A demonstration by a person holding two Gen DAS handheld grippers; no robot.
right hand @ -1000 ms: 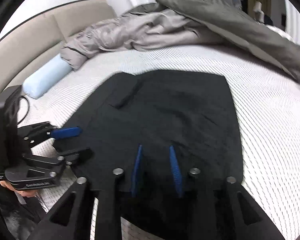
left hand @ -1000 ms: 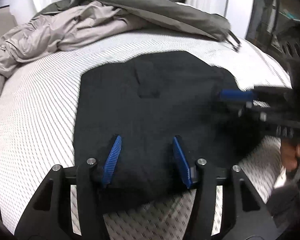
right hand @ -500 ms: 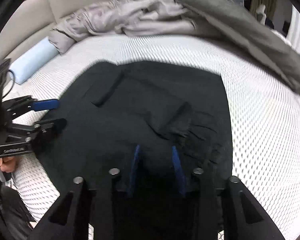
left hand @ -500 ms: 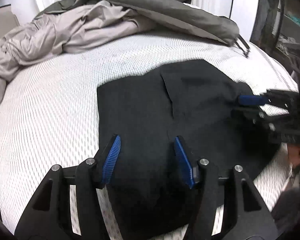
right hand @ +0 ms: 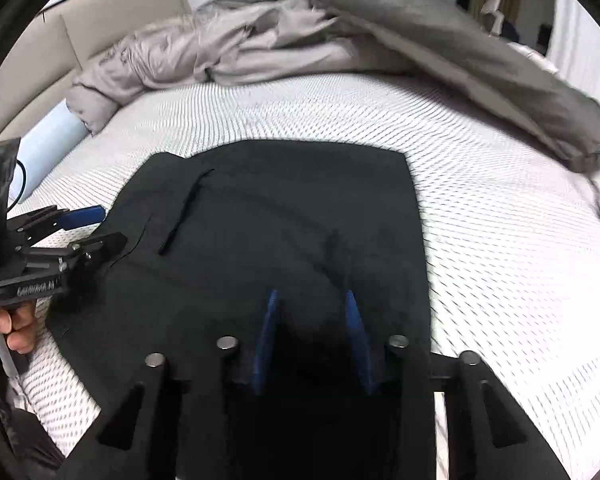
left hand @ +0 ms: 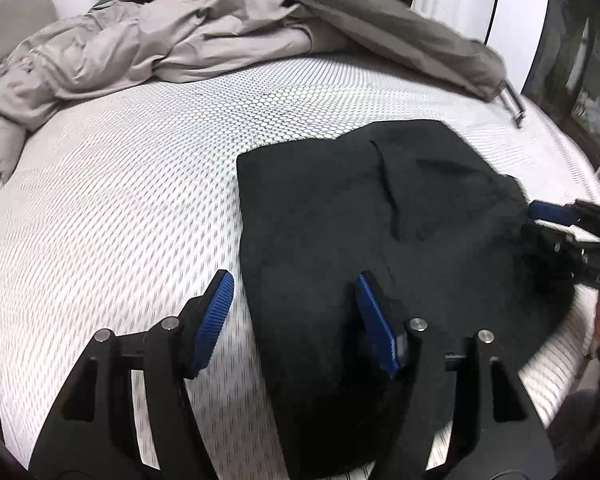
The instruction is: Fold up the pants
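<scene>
White mesh-textured mattress (left hand: 132, 208); grey duvet (left hand: 188, 40) heaped at twelve o'clock. Black pants (right hand: 284, 216) lie folded at centre. My left gripper (left hand: 292, 312) is opening, straddling their edge, gripping nothing; right gripper (right hand: 312, 328) half open over them. Gripper lettering is illegible.

It was a bedroom in a home. A bed (right hand: 500, 240) with a white mesh-patterned cover filled the view, a padded beige headboard (right hand: 112, 28) behind it, a rumpled grey duvet (left hand: 180, 44) heaped across it, and white curtains (left hand: 480, 4) beyond.
</scene>
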